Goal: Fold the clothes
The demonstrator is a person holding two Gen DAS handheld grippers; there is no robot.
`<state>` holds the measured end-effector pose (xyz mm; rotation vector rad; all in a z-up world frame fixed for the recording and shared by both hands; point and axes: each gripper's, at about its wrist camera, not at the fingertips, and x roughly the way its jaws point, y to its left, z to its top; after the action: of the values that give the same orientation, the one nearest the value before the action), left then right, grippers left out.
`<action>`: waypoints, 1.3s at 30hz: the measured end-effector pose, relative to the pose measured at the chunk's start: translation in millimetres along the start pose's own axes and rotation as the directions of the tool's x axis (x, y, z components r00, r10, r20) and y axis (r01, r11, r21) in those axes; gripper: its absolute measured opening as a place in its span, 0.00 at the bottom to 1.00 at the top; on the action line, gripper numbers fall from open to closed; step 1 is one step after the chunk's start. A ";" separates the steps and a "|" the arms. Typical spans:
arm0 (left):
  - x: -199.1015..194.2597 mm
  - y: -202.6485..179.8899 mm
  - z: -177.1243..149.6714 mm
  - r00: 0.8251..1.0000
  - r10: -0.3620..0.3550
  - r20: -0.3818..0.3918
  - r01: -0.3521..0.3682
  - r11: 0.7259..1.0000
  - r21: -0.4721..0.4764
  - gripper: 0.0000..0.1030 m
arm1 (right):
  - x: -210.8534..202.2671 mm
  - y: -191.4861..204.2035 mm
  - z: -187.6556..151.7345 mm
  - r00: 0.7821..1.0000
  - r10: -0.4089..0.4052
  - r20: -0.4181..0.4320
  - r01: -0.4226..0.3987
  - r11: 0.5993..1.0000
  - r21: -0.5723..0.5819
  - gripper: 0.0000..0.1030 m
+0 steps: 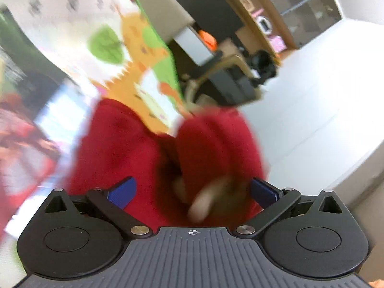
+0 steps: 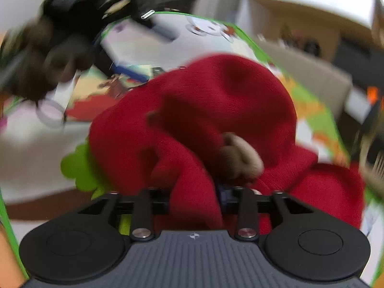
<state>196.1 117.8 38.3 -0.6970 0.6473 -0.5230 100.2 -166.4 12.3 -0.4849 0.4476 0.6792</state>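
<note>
Mat point(image 2: 153, 45) with bright animal pictures lies under everything. On it sits a bunched red sweater point(image 2: 216, 110), right in front of both cameras. A brown teddy bear patch point(image 2: 240, 160) shows on the sweater. The left gripper point(image 1: 192, 192) has its blue fingers point(image 1: 122, 192) spread wide, with the red cloth filling the space between them. The right gripper point(image 2: 195, 192) has its fingers pulled close together, pinching a fold of the sweater. Both pictures are blurry.
</note>
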 end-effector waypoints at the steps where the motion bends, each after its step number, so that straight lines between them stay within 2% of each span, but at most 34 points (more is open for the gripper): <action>1: -9.8 -1.9 1.6 1.000 0.016 0.021 -0.016 1.000 0.008 1.00 | -0.9 1.7 1.1 1.000 0.016 -0.001 -0.016 1.000 -0.005 0.51; 4: -34.4 -15.0 6.1 0.995 0.048 0.087 -0.052 0.998 0.047 1.00 | -12.4 1.4 1.9 0.998 0.056 -0.019 -0.056 0.998 -0.021 0.60; 5: -38.0 -21.4 8.2 0.994 0.047 0.098 -0.053 0.996 0.065 1.00 | -19.6 0.2 1.3 0.997 0.071 -0.023 -0.072 0.997 -0.019 0.66; 8: -31.8 -37.4 8.8 0.995 0.032 0.092 -0.041 0.994 0.104 1.00 | -44.8 -13.8 2.1 0.993 0.120 -0.011 -0.120 0.992 0.039 0.79; 11: -8.9 -45.2 0.8 0.998 0.036 0.047 -0.041 0.992 0.121 1.00 | -66.3 -36.3 2.7 0.995 0.096 0.027 -0.099 0.981 0.168 0.81; 13: 6.9 -46.5 -5.1 0.999 0.040 0.019 -0.042 0.991 0.123 1.00 | -75.3 -53.6 2.3 0.998 0.044 0.051 -0.057 0.956 0.289 0.82; 14: 11.4 -46.5 -6.8 0.999 0.035 0.015 -0.036 0.992 0.121 1.00 | -76.5 -55.8 2.3 0.998 -0.001 0.062 -0.018 0.950 0.312 0.83; 16: 15.4 -47.0 -8.3 1.000 0.016 0.021 -0.019 0.993 0.114 1.00 | -74.0 -44.0 3.9 0.991 -0.096 0.090 0.070 0.964 0.258 0.83; 17: 12.6 -47.8 -7.1 0.999 0.001 0.038 -0.005 0.994 0.109 1.00 | -70.1 -34.1 5.0 0.989 -0.104 0.104 0.081 0.974 0.211 0.83; 20: 3.3 -52.3 -3.0 0.996 -0.009 0.091 0.000 0.996 0.094 1.00 | -50.5 -6.2 8.6 0.994 -0.027 0.109 0.014 0.993 0.114 0.83; 22: 6.6 -55.8 -3.2 0.996 0.009 0.089 -0.016 0.997 0.080 1.00 | -35.5 10.8 7.2 0.995 -0.032 0.094 0.027 0.998 0.060 0.82; 23: 9.2 -57.4 -3.5 0.996 0.018 0.085 -0.024 0.997 0.073 1.00 | -29.1 16.6 5.5 0.995 -0.048 0.087 0.045 0.998 0.039 0.80; 25: 16.4 -61.8 -5.4 0.996 0.042 0.073 -0.047 0.996 0.071 1.00 | -20.8 17.8 -0.8 0.994 -0.097 0.059 0.096 0.995 0.020 0.60; 26: 22.0 -65.1 -7.5 0.996 0.059 0.065 -0.064 0.995 0.083 1.00 | -20.5 14.8 -3.6 0.992 -0.118 0.055 0.117 0.993 0.010 0.44; 28: 34.6 -68.9 -11.1 0.992 0.112 0.055 -0.118 0.985 0.125 0.99 | -23.5 5.8 -8.5 0.986 -0.154 0.059 0.155 0.988 -0.014 0.36; 29: 41.1 -70.5 -12.8 0.989 0.140 0.051 -0.146 0.978 0.148 0.90 | -28.1 -0.5 -8.8 0.981 -0.184 0.069 0.186 0.982 -0.029 0.32; 30: 47.5 -72.2 -14.6 0.985 0.168 0.048 -0.174 0.970 0.171 0.76 | -35.0 -9.5 -6.2 0.969 -0.232 0.087 0.236 0.971 -0.043 0.30; 31: 49.4 -73.0 -13.6 0.984 0.172 0.050 -0.179 0.968 0.178 0.49 | -44.1 -20.7 -0.6 0.953 -0.284 0.110 0.291 0.955 -0.052 0.29; 32: 49.1 -73.5 -11.4 0.985 0.165 0.054 -0.172 0.969 0.178 0.41 | -54.8 -31.1 7.1 0.936 -0.323 0.140 0.333 0.941 -0.054 0.29; 34: 48.7 -74.5 -6.9 0.987 0.151 0.061 -0.160 0.971 0.179 0.33 | -77.3 -42.4 22.6 0.918 -0.344 0.200 0.362 0.930 -0.064 0.28; 35: 48.4 -75.0 -4.7 0.987 0.144 0.065 -0.154 0.972 0.179 0.31 | -82.9 -42.5 26.0 0.920 -0.332 0.209 0.355 0.931 -0.082 0.28; 37: 47.9 -76.0 -0.2 0.989 0.130 0.073 -0.141 0.974 0.179 0.30 | -81.3 -35.3 22.7 0.943 -0.277 0.184 0.303 0.944 -0.129 0.28; 39: 41.4 -81.5 -6.0 0.989 0.126 0.077 -0.140 0.967 0.213 0.30 | -63.7 -22.2 4.4 0.977 -0.189 0.096 0.203 0.965 -0.164 0.28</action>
<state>202.3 35.7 78.6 -0.4576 0.5638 -0.4379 72.2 -209.7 56.1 -0.6552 0.2614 0.5461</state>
